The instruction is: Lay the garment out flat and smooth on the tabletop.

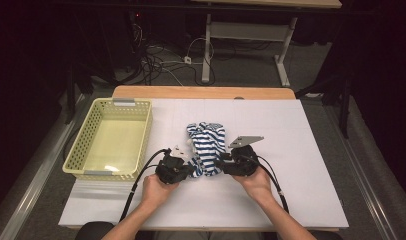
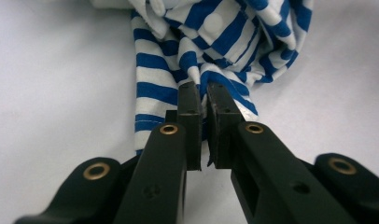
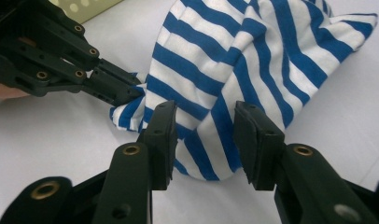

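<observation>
Right now, near to far

Hands: both of the person's forearms come in from six o'clock; the left hand (image 1: pixel 156 190) and the right hand (image 1: pixel 256 184) sit low on the white table (image 1: pixel 311 200)

Left gripper (image 1: pixel 183 169): clenched on a fold at the near left corner of the striped cloth (image 1: pixel 207 145); in the left gripper view the pads (image 2: pixel 190 112) pinch blue-and-white fabric with almost no gap between them

Right gripper (image 3: pixel 204 135): jaws parted, straddling the near edge of the cloth at about four o'clock of the bundle; the pads do not press on it yet, so nothing is held on this side

Striped cloth: a crumpled heap in the middle of the table, running from the grippers toward twelve o'clock

Basket (image 1: pixel 141 145): yellow, perforated, at about ten o'clock of the cloth, well apart from it

Doing it well, as I judge it: bite a single layer at the hem rather than a thick bunch, match the left gripper's depth, close fully before lifting

Risk: a shallow pinch could slip once the two hands pull apart
</observation>
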### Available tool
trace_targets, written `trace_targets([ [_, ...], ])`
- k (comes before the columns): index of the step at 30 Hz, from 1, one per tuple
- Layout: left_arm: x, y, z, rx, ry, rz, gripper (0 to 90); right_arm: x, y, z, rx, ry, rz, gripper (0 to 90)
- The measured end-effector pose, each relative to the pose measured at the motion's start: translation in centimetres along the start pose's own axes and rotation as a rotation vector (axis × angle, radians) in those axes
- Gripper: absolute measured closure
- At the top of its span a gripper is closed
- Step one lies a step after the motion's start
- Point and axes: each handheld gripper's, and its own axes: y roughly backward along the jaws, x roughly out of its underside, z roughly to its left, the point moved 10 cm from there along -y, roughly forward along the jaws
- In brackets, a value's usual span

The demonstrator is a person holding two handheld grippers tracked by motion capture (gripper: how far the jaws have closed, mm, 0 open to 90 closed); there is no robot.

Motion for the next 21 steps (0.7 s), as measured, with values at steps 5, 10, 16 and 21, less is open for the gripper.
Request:
trace_targets([
  [5, -0.1, 0.3, -0.2, 0.015, 0.003, -0.009, 83.2, 0.2, -0.8, -0.3, 0.017, 0.005, 0.041, 66.5],
  [10, -0.3, 0.6, -0.6, 0.031, 0.0, -0.025, 83.2, 0.8, -1.0, -0.6, 0.003, 0.006, 0.08, 83.8],
  [16, -0.6, 1.1, -1.0, 0.043, -0.002, -0.049, 83.1, 1.3, -0.3, -1.1, 0.012, 0.03, 0.092, 88.9],
  [21, -0.8, 1.5, -1.0, 0.049, -0.005, -0.059, 83.2, 2.0, 1.3, -1.9, 0.026, 0.012, 0.074, 88.9],
])
